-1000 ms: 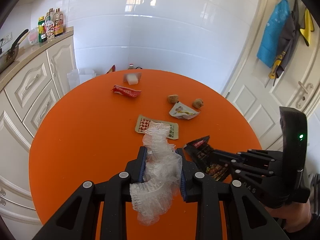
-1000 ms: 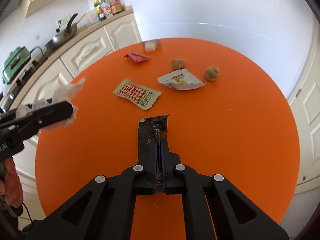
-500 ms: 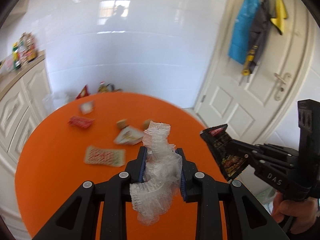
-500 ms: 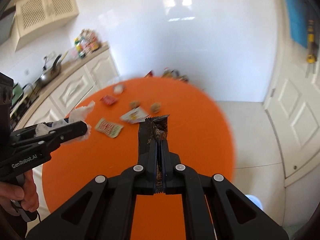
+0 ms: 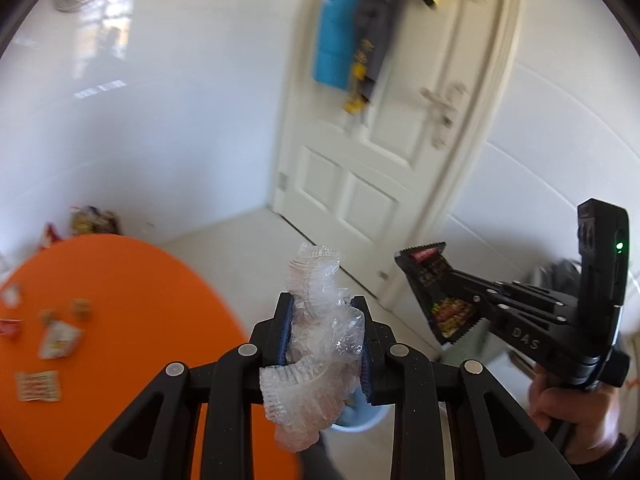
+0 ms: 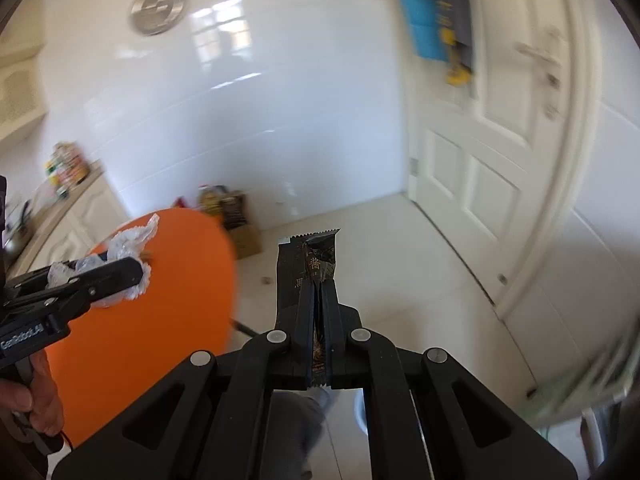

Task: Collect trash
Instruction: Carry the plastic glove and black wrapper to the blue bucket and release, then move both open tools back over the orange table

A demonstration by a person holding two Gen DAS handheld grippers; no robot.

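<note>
My left gripper [image 5: 323, 306] is shut on a crumpled wad of clear plastic wrap [image 5: 320, 344], which sticks out above and below the blue pads. It hangs off the right edge of the round orange table [image 5: 120, 320]. My right gripper [image 6: 318, 292] is shut on a black snack wrapper [image 6: 306, 276] held upright over the pale floor. In the left wrist view the right gripper [image 5: 450, 280] and its black wrapper [image 5: 434, 292] sit to the right, with a hand below. The right wrist view shows the left gripper [image 6: 120, 276] and the plastic wrap [image 6: 134, 240] over the table [image 6: 140, 340].
On the table lie a white wrapper [image 5: 58, 340], a checkered packet [image 5: 38, 386], brown lumps [image 5: 80, 306] and a red wrapper [image 5: 10, 326]. A light blue tub [image 5: 360, 416] shows on the floor under my left gripper. A white door [image 5: 384, 160] and a cardboard box [image 6: 244, 236] stand beyond.
Both grippers have swung right and risen, from over the table to past its edge, facing the door and floor. Each keeps its piece of trash. The picture is blurred by motion.
</note>
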